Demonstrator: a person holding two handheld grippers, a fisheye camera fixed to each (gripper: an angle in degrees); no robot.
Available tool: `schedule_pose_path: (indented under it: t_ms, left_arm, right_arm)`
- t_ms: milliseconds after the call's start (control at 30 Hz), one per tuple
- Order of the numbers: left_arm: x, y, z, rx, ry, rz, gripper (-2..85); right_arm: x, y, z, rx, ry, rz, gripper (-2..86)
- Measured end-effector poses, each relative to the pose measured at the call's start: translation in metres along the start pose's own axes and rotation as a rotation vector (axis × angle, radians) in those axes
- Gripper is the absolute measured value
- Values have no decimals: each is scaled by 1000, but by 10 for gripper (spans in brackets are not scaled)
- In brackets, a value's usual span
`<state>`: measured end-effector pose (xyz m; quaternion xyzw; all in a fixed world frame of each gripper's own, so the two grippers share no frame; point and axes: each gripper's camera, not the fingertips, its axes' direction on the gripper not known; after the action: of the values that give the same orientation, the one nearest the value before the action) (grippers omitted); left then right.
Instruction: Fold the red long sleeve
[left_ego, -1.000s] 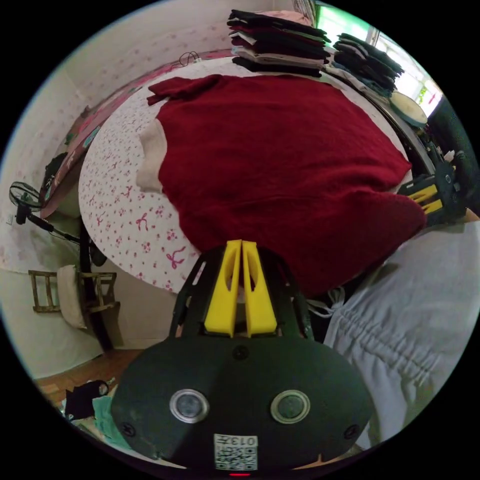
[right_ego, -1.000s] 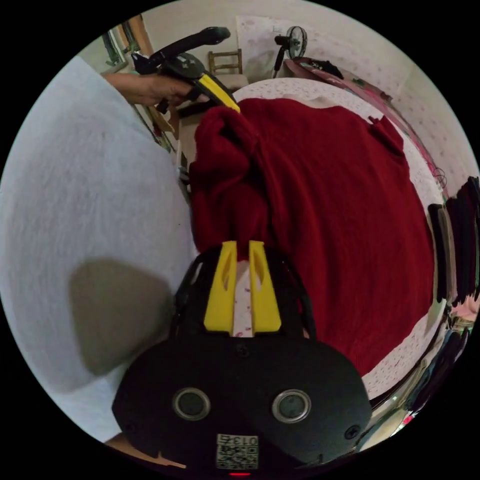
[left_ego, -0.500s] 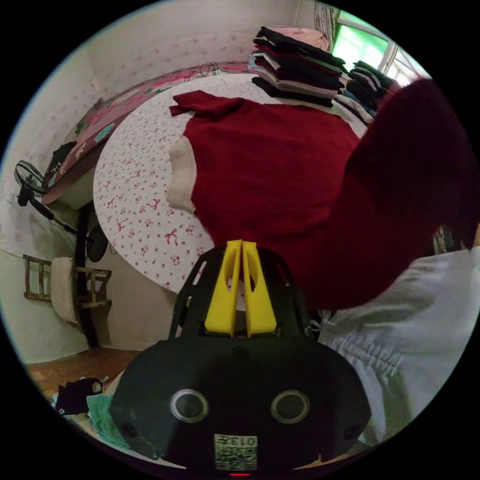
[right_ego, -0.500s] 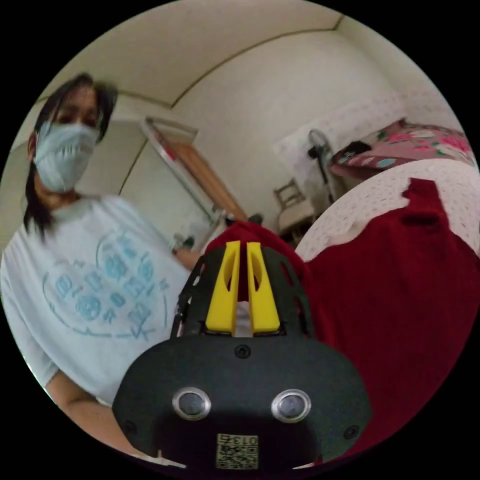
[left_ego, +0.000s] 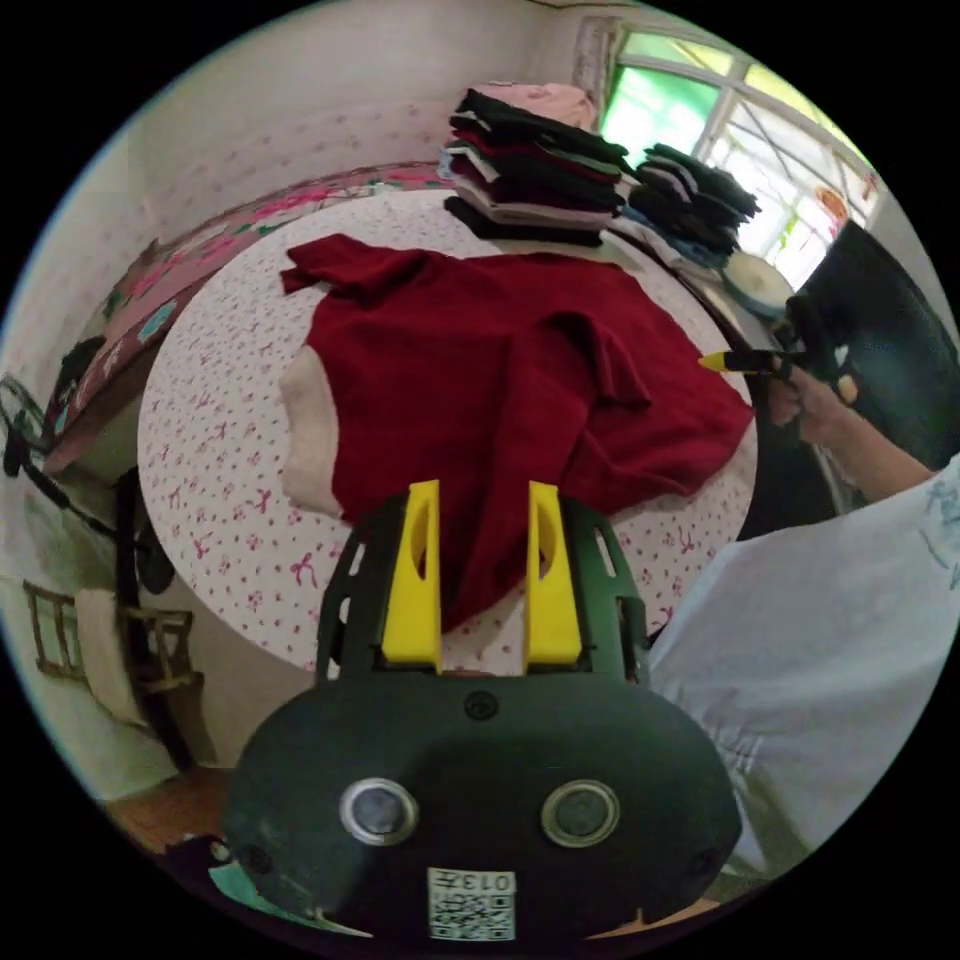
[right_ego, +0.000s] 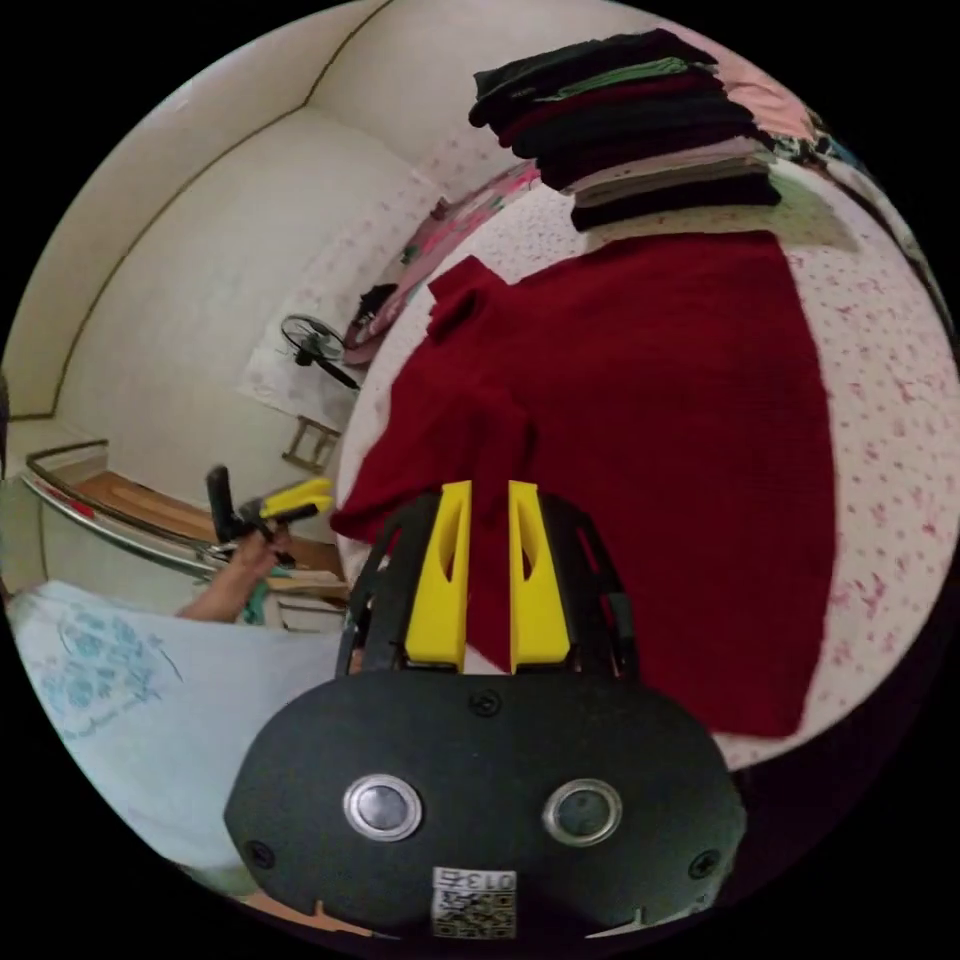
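The red long sleeve (left_ego: 480, 370) lies spread on a round table (left_ego: 220, 480) covered with a white cloth with pink bows. One sleeve (left_ego: 600, 350) is folded over the body, and a cream patch (left_ego: 305, 440) shows at its left edge. My left gripper (left_ego: 482, 490) hovers open above the near edge of the garment, holding nothing. In the right gripper view the red long sleeve (right_ego: 650, 420) lies flat, and my right gripper (right_ego: 488, 488) stands above it with its jaws slightly apart and nothing between them. The right gripper (left_ego: 735, 361) sits in a hand beside the table. The left gripper (right_ego: 290, 497) is held off the table's edge.
Two stacks of folded clothes (left_ego: 530, 170) (left_ego: 700, 190) stand at the far side of the table, the taller stack (right_ego: 640, 110) just behind the garment. A person in a white shirt (left_ego: 830, 620) stands at the table. A fan (right_ego: 310, 340) and a wooden chair (left_ego: 110, 630) are beyond.
Both grippers were shut on the garment's near edge and lifted it. They have let go and drawn back; the sleeve now lies folded over the body.
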<state>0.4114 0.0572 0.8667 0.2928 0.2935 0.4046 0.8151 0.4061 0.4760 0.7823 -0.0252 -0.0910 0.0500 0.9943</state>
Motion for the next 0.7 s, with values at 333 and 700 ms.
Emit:
schedule_pose_path:
  t_ms: [333, 700]
  left_arm:
    - [-9, -50, 47, -153, 38, 22, 22]
    - [-39, -66, -34, 90, 22, -6, 15]
  right_arm:
    - [53, 112, -60, 100, 343, 337, 91]
    - [66, 113, -80, 136, 313, 326, 6]
